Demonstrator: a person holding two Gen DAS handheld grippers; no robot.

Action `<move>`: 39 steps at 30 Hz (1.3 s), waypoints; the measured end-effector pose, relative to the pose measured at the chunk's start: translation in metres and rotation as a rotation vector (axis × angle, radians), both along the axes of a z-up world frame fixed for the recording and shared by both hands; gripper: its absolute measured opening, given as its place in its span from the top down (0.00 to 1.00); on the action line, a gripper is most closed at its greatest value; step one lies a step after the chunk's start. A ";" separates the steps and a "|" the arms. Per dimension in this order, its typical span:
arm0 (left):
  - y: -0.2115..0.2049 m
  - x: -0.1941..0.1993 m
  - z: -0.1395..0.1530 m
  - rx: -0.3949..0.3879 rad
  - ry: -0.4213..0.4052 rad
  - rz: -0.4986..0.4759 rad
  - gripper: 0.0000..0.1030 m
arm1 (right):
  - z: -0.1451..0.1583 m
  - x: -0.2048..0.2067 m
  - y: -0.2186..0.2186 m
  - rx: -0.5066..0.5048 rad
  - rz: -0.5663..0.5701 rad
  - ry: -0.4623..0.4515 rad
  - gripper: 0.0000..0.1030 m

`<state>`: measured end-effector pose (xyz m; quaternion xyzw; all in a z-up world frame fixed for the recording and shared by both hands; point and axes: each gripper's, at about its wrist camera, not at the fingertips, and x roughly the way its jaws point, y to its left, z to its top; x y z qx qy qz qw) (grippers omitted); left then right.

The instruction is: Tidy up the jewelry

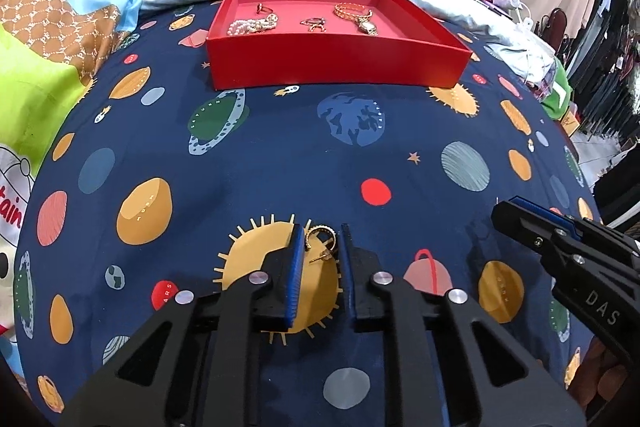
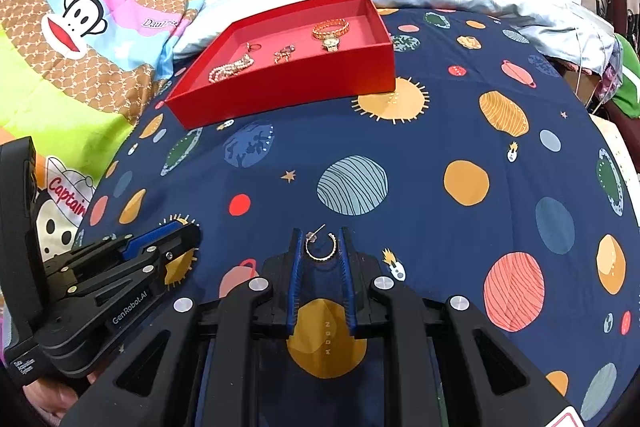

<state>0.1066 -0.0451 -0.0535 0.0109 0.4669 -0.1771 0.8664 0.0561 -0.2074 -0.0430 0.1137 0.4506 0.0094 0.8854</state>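
Lying on the bed [image 1: 280, 155], well short of the red box [image 1: 340, 59] straight ahead. Left tongs [image 1: 320, 247] closing narrow around a gold hoop earring [image 1: 322, 241], post pointing back toward the camera, pad contact unclear. Right tongs [image 2: 320, 247] clamping a second hoop earring [image 2: 320, 247], open side up.

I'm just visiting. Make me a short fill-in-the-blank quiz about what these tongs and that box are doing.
1. The jewelry box on the bedspread is coloured ____.
2. Each pair of tongs, left and right, has a gold hoop ____ between its tips.
3. The gold watch lies ____ the box.
4. The box has no ____ on it.

Missing words: red; earring; inside; lid
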 end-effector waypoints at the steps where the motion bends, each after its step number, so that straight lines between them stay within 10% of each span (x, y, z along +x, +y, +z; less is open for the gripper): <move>1: 0.000 -0.001 0.001 -0.004 -0.001 0.000 0.84 | 0.001 -0.001 0.000 0.000 0.001 -0.003 0.85; 20: 0.017 0.009 0.087 -0.110 -0.147 0.005 0.84 | 0.073 0.012 -0.003 0.000 0.036 -0.159 0.85; 39: -0.027 0.146 0.115 -0.087 -0.263 0.022 0.84 | 0.078 0.163 -0.039 0.034 0.033 -0.164 0.85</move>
